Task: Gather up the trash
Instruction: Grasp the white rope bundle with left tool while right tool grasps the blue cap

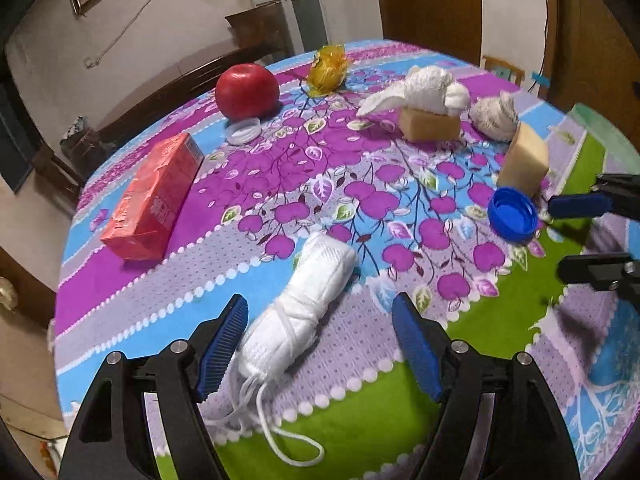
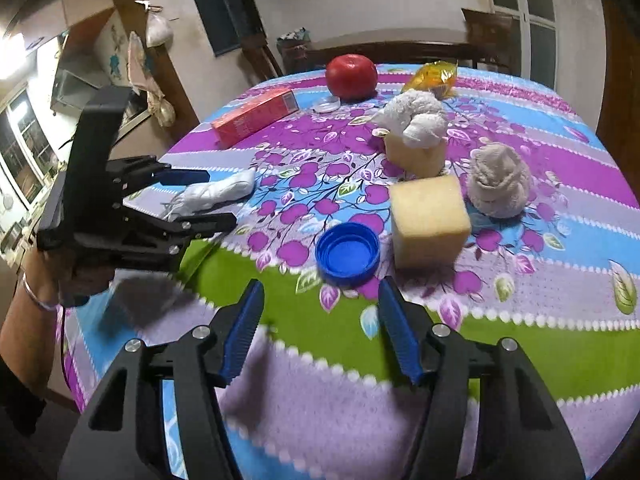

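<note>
Both the left hand-held gripper [image 1: 318, 344] and right hand-held gripper [image 2: 320, 330] are held wide open, empty; the blue cap [image 2: 347, 255] (shallow, low) could be skidded away if clipped.

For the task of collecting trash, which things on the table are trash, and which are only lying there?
Probably trash: blue bottle cap, clear plastic lid, yellow wrapper, perhaps the red carton.

Only lying there: tomato, two sponges, white cloth roll, two bunched cloths.
</note>
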`<state>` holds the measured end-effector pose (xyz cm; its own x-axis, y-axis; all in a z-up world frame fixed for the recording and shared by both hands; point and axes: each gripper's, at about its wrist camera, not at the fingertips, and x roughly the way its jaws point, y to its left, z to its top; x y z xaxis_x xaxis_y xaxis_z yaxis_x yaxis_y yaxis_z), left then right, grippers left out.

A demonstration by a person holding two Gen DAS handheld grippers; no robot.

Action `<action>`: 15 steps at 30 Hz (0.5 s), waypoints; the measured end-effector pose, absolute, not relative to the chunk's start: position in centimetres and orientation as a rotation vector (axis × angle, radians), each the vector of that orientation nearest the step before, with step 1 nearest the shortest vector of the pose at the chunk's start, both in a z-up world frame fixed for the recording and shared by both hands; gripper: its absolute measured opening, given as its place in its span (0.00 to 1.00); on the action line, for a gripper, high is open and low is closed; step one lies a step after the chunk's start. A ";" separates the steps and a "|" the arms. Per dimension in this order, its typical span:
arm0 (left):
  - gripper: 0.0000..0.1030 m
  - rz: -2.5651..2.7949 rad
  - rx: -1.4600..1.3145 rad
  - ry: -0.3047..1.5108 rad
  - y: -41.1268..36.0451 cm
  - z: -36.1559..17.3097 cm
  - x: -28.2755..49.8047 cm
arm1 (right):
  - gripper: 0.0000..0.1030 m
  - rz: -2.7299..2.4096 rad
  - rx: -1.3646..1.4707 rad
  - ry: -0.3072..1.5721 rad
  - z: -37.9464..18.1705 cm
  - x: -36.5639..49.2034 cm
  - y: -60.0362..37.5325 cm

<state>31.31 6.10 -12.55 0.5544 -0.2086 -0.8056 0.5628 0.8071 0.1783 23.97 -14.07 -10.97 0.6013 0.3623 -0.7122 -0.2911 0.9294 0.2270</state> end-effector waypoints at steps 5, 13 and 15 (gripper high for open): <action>0.74 -0.511 0.380 0.891 6.9 -12.8 32.3 | 0.56 0.334 0.041 0.873 -11.6 25.6 -13.4; 0.57 -0.530 0.353 0.877 6.7 -12.7 31.9 | 0.37 0.306 0.013 0.887 -11.9 26.9 -13.2; 0.47 -0.526 0.353 0.868 6.4 -12.7 31.4 | 0.37 0.313 0.025 0.887 -11.9 27.0 -13.3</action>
<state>31.42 6.44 -12.68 0.5327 -0.2919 -0.7944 0.5696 0.8179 0.0814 26.99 -13.34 -11.91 0.5896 0.2789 -0.7580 -0.2581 0.9543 0.1504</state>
